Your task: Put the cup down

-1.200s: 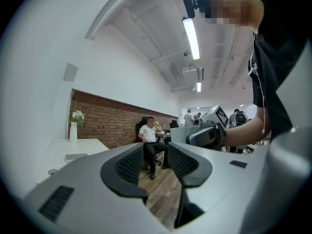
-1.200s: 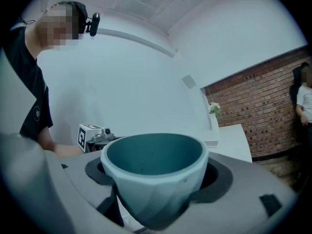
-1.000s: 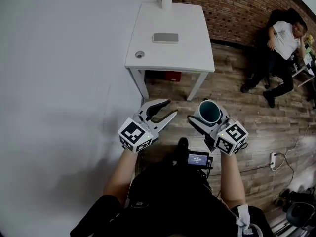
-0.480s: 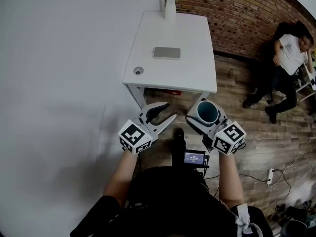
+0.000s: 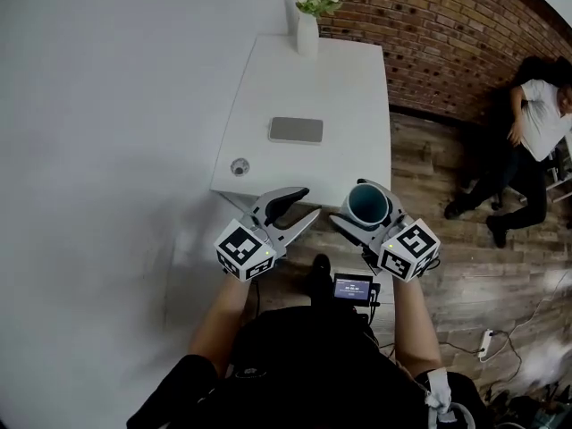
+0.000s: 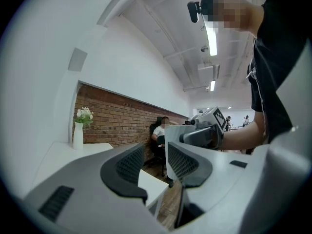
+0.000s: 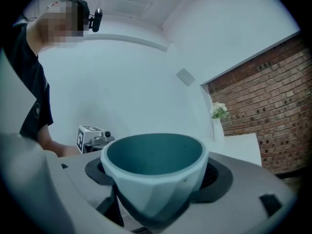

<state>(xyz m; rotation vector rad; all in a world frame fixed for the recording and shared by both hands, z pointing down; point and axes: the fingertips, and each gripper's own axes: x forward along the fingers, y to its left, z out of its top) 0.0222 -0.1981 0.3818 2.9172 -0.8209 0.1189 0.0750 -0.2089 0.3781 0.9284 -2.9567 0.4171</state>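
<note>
Two grippers are up, but only one carries anything. On the right gripper point(image 5: 365, 211) the jaws stand wide and press on opposite sides of the cup point(image 7: 153, 174). It sits upright between them, mouth up, with its rim above the pads, a hold that keeps it level for setting down. The left gripper point(image 5: 308, 201) has its jaws apart with nothing between them. It is held off to one side of the cup, not touching it, seemingly just kept out of the way. The white table point(image 5: 340, 88) has its near edge at about the jaw tips. Bare top lies ahead of the right jaws, while a flat grey slab point(image 5: 296, 130) and a small round thing point(image 5: 239, 165) lie ahead of the left ones. A vase point(image 5: 307, 34) stands far beyond. The cup is not yet set down, and I judge the bare patch ahead the likely spot
</note>
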